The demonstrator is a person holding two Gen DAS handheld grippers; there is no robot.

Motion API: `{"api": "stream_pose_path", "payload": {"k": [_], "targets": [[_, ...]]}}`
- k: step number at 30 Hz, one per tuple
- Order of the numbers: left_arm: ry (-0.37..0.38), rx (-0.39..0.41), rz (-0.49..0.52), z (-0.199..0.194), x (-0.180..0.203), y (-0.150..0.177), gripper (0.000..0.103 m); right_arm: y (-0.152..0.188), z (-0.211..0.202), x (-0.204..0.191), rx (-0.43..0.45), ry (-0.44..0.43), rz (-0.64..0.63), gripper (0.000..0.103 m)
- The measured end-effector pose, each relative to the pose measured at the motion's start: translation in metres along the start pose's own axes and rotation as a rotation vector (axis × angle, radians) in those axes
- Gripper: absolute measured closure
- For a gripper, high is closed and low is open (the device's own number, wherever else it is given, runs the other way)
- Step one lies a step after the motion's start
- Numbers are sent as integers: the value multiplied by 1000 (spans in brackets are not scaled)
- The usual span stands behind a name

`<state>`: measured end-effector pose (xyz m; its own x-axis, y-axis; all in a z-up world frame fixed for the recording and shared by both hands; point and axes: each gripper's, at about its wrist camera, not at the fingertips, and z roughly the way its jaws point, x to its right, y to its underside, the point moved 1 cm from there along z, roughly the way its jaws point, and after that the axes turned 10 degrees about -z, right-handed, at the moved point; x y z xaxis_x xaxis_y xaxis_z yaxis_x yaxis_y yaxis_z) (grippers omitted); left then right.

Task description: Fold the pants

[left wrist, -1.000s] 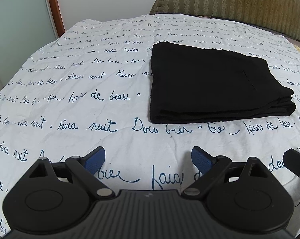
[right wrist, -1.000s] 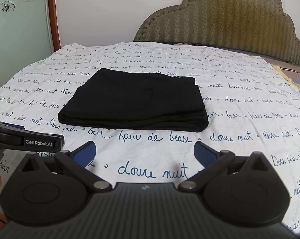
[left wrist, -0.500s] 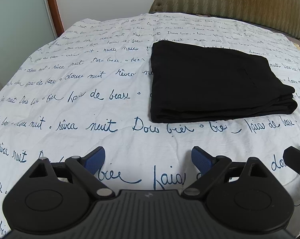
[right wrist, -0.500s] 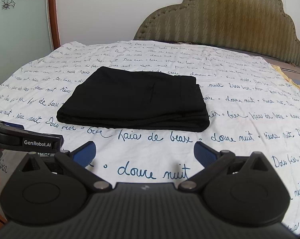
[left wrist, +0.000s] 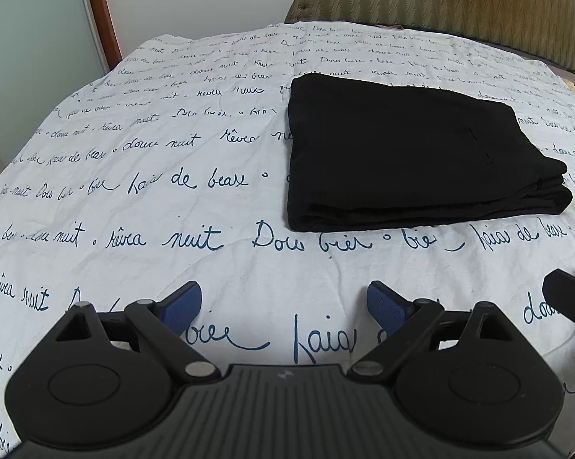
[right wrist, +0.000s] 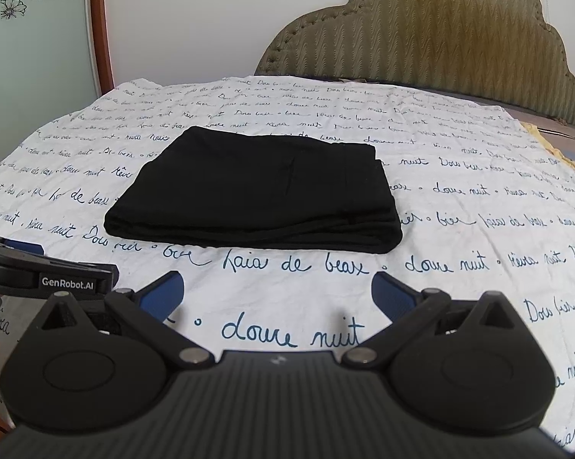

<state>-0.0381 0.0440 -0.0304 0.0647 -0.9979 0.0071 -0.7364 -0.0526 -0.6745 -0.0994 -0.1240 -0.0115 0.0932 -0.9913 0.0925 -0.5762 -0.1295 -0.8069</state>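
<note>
The black pants [left wrist: 410, 157] lie folded into a flat rectangular stack on the bed sheet, right of centre in the left wrist view and centred in the right wrist view [right wrist: 257, 191]. My left gripper [left wrist: 283, 306] is open and empty, held back from the stack's near left corner. My right gripper [right wrist: 278, 294] is open and empty, in front of the stack's near edge. Neither touches the pants. The left gripper's body shows at the left edge of the right wrist view [right wrist: 46, 279].
The white sheet with blue handwriting [left wrist: 134, 191] covers the bed. A padded olive headboard [right wrist: 440, 38] stands behind it. A glass door with flower prints and a wood frame [right wrist: 39, 38] is at left. A yellow cloth edge [right wrist: 547, 141] shows at far right.
Both grippers stay open and nearly still. The right wrist view has tilted slightly, with the pants sitting a little lower in frame.
</note>
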Motion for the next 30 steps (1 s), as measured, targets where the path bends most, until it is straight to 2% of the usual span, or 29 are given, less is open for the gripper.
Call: {"api": "stream_pose_path", "payload": {"k": [30], "targets": [[-12, -10, 4, 5, -1, 2, 9, 5, 5, 4, -13, 2, 7, 0]]}}
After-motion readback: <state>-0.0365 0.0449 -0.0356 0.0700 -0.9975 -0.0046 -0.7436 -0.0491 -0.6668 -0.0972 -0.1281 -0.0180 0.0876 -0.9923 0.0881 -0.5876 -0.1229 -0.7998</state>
